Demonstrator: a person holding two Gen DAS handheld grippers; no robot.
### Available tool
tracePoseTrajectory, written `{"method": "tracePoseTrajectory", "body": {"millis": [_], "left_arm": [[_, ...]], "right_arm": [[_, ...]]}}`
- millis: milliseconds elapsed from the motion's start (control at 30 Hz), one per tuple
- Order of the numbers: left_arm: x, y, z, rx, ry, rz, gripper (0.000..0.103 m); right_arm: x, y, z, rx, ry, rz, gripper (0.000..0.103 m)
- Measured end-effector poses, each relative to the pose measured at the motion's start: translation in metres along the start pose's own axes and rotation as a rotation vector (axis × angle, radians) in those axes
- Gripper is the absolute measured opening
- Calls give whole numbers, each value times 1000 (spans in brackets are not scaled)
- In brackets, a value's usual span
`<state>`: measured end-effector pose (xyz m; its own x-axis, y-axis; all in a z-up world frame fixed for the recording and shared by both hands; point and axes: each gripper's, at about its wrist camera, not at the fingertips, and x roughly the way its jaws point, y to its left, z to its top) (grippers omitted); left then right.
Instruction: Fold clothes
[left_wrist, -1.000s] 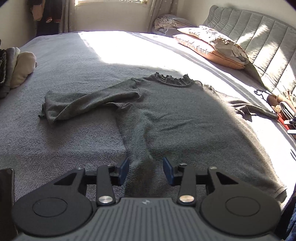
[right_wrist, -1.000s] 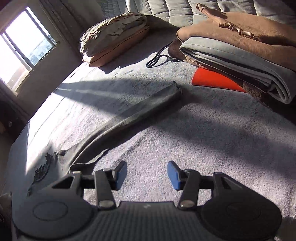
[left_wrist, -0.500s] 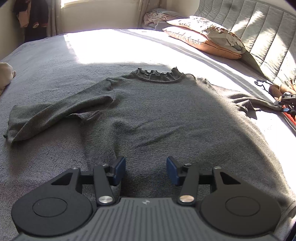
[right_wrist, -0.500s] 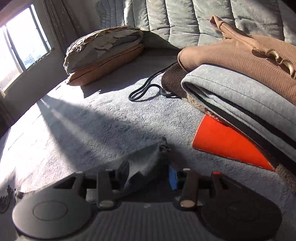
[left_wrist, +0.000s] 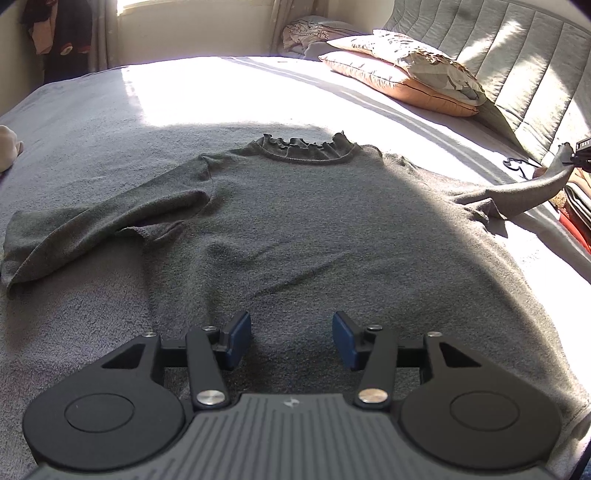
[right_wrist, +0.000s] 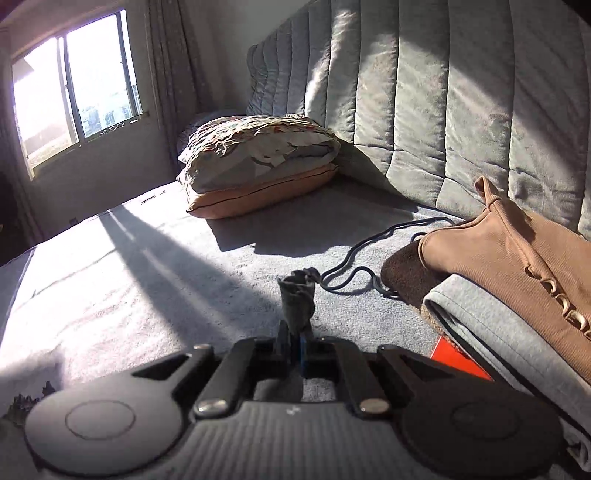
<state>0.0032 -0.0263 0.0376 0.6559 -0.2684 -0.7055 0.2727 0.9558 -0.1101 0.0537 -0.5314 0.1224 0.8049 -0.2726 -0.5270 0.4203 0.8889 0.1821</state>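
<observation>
Since the earlier frame the right claw (right_wrist: 297, 345) has raised the sleeve (left_wrist: 532, 190) off the bed (left_wrist: 92, 110); it is clenched on the cuff (right_wrist: 297, 295). Sweater (left_wrist: 314, 229) lies flat mid-bed, collar toward the far edge. Left claw (left_wrist: 291, 338) is released, spread above the hem.

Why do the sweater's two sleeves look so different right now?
The right sleeve is lifted off the bed, its cuff pinched in the shut right gripper. The left sleeve lies flat on the bed, untouched. The right sleeve is pulled out straight and narrow; the left sleeve lies slack and wide. The left gripper is open, holding neither. Both sleeves are the same dark gray knit as the sweater.
</observation>
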Motion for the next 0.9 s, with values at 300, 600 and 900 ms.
{"method": "tracePoseTrajectory", "body": {"millis": [300, 600, 900], "left_arm": [[-12, 27, 14, -161, -25, -30, 52], [-23, 78, 18, -379, -58, 14, 52], [-19, 55, 22, -320, -35, -87, 54]], "right_arm": [[-79, 123, -19, -151, -160, 342, 5], [-117, 282, -165, -631, 191, 844, 41], [-59, 209, -119, -416, 231, 590, 50]]}}
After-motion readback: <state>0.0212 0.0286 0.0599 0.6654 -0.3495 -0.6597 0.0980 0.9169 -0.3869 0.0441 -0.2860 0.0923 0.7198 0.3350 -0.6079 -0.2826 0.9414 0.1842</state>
